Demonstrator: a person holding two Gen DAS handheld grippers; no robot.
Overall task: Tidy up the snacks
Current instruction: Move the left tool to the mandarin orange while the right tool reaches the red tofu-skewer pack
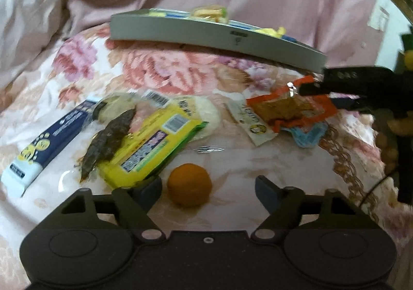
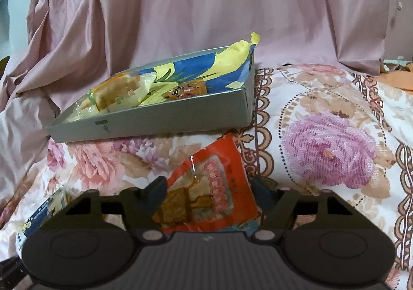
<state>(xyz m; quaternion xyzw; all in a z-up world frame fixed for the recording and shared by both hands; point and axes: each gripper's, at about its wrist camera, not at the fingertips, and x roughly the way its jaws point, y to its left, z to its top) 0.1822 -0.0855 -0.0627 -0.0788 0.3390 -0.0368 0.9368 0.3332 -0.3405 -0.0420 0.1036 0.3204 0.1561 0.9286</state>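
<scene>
On the floral bed cover point(image 1: 160, 68), a small round orange snack point(image 1: 189, 185) is framed untouched by the open left claw point(image 1: 208, 188), while a red plastic snack packet point(image 2: 214, 186) is clamped in the right claw point(image 2: 209, 193) near the grey cardboard box point(image 2: 155, 119).

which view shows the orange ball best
The left wrist view: the orange ball lies whole and unobstructed on the floral cover, between the left gripper's open fingers, touching neither. The right wrist view does not show it at all.
</scene>
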